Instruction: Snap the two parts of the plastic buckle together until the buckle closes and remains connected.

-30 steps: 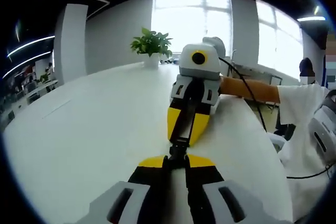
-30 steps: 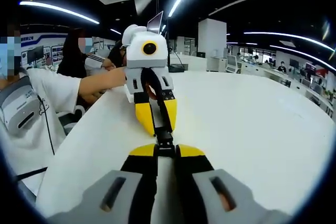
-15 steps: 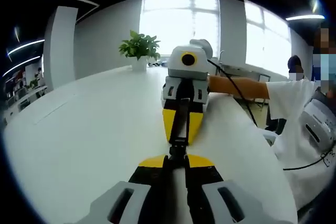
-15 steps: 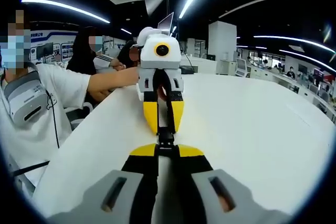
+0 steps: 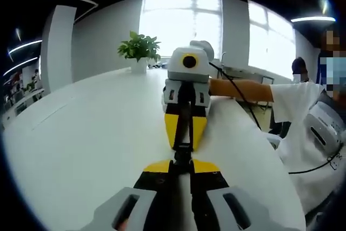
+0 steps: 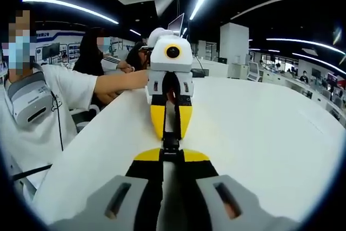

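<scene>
Broadly, we see a wide white desk (image 5: 81,133) curving away under both of us, bright windows behind it in the left gripper view and a dim open office with ceiling light strips in the right gripper view. We see a person in a white shirt (image 6: 38,117) seated at the desk's edge, a forearm reaching toward the middle. A potted plant (image 5: 139,50) stands far back on the desk by the windows. Our left gripper (image 5: 183,162) rises from the bottom of its own view with its yellow-tipped jaws drawn narrow, clamped on one end of a black plastic buckle (image 5: 183,133); facing it, the right gripper (image 5: 184,143) points straight back at us, its yellow jaws likewise pinched in on the other end. In the right gripper view the same meeting shows mirrored: the right gripper (image 6: 171,154) closed on the buckle (image 6: 171,140), the left gripper (image 6: 171,134) opposite it. The buckle sits between the two sets of tips, just above the desk; whether its two parts are fully latched we cannot tell
</scene>
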